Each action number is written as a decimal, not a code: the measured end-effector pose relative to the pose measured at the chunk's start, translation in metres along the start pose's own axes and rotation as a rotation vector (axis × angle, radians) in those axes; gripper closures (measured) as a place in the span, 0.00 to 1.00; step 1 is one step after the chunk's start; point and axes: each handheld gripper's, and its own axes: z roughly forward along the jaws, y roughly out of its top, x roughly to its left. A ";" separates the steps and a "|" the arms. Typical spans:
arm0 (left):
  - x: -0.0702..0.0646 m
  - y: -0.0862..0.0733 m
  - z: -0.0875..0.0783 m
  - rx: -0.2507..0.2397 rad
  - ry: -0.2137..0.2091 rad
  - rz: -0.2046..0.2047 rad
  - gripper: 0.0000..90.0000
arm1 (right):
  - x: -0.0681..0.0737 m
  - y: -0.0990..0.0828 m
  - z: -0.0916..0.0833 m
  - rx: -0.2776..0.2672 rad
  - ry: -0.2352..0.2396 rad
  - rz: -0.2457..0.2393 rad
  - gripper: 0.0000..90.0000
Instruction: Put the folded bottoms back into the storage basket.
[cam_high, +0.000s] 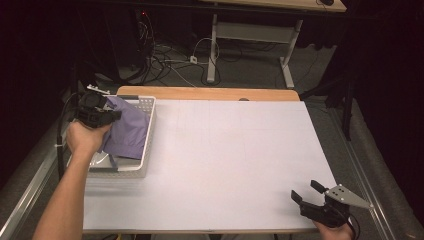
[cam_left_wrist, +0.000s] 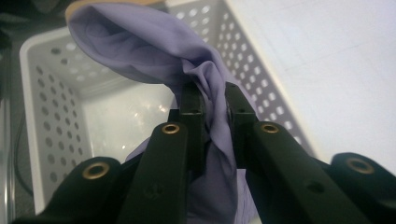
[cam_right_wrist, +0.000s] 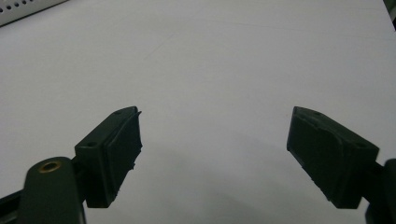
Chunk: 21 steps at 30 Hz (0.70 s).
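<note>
A: Start at the left. What does the high view give you?

B: The left gripper (cam_high: 102, 114) sits in the person's left hand (cam_high: 86, 137) over a white perforated basket (cam_high: 145, 131) at the table's left edge. A lilac cloth (cam_high: 127, 131) hangs from the jaws and drapes over the basket's near-right wall. How the jaws stand is hard to read from up there.

A: And the left gripper view?

B: It settles that. The left gripper (cam_left_wrist: 215, 100) is clenched on a bunched fold of the lilac cloth (cam_left_wrist: 140, 46); the cloth fills the narrow gap between the jaws, balloons out beyond the tips and trails down below them. Behind the jaws lies the inside of the basket (cam_left_wrist: 56, 107), with its glossy floor, which the high view hides under the cloth.

A: Moving right?

B: A bare white table top (cam_high: 225, 160) lies between the two grippers. At the near right corner the right gripper (cam_high: 306, 191) rests in the person's right hand (cam_high: 332, 231), well apart from the cloth.

A: Its jaws?

B: In the right gripper view the right gripper (cam_right_wrist: 215, 154) is released, its jaws spread wide, with the white table top (cam_right_wrist: 210, 60) ahead of them and nothing between the pads. A corner of the basket (cam_right_wrist: 23, 9) shows far beyond the left jaw.
</note>
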 end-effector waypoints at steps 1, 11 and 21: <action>0.002 -0.002 0.002 0.003 0.004 -0.010 0.87 | 0.000 0.000 0.000 0.002 0.002 -0.001 0.21; 0.013 -0.015 0.021 0.037 0.060 -0.056 0.85 | 0.000 0.000 0.000 0.002 0.003 0.005 0.21; 0.016 -0.021 0.042 0.065 0.084 -0.079 0.80 | -0.001 0.000 0.000 -0.001 0.003 0.010 0.21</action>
